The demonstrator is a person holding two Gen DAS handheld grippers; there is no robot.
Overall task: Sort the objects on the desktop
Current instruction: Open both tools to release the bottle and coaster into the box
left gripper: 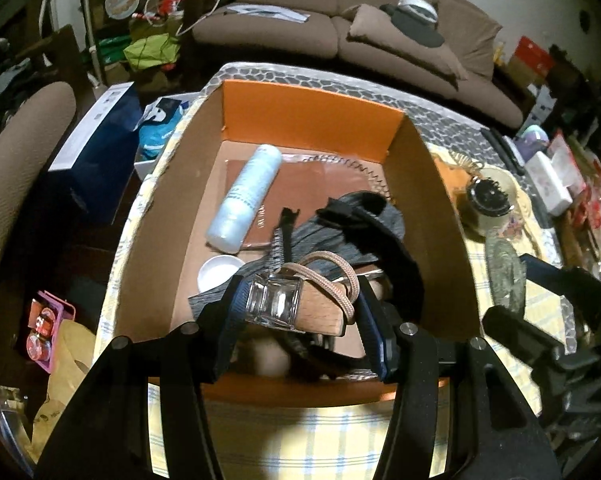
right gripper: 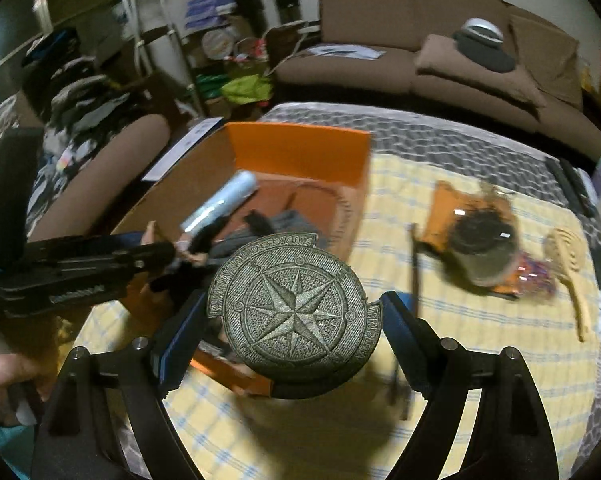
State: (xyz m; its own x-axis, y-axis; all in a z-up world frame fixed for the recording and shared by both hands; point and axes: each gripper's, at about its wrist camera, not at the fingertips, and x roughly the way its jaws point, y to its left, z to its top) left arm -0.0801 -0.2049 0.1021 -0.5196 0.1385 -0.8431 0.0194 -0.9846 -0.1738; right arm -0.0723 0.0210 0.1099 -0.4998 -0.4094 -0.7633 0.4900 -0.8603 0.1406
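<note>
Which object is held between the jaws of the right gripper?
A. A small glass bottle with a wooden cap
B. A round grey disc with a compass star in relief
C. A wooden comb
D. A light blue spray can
B: in the right wrist view, the right gripper has its jaws closed on the edges of the round grey disc with the compass star.
</note>
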